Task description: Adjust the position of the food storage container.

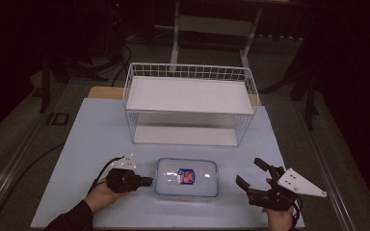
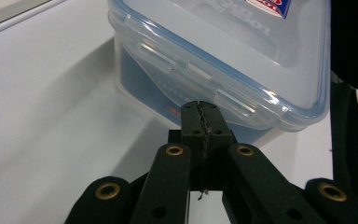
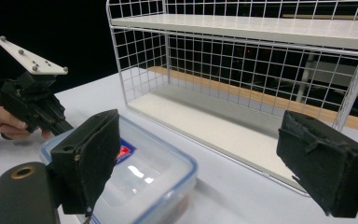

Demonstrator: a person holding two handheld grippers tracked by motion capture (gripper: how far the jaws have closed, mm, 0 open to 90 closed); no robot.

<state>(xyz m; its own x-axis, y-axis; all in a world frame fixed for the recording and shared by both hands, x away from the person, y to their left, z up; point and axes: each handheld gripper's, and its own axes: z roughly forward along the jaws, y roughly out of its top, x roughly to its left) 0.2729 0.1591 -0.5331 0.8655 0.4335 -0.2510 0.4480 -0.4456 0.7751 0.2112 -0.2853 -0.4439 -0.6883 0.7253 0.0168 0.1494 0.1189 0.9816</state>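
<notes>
A clear plastic container (image 1: pixel 187 178) with a blue-rimmed lid and a red and blue label lies on the table near the front. My left gripper (image 1: pixel 146 181) is shut with nothing between its jaws. Its tips press against the container's left side. In the left gripper view the shut tips (image 2: pixel 200 109) sit just under the side latch of the container (image 2: pixel 223 51). My right gripper (image 1: pixel 251 173) stands wide open to the right of the container, a short gap away. In the right gripper view its gripper (image 3: pixel 205 140) frames the container (image 3: pixel 140 172), with the left gripper (image 3: pixel 66 127) beyond.
A white wire shelf rack (image 1: pixel 190 103) with two white boards stands behind the container, and its wire wall (image 3: pixel 242 60) is close ahead in the right gripper view. The pale table (image 1: pixel 96 134) ends at the front and sides, with dark floor around it.
</notes>
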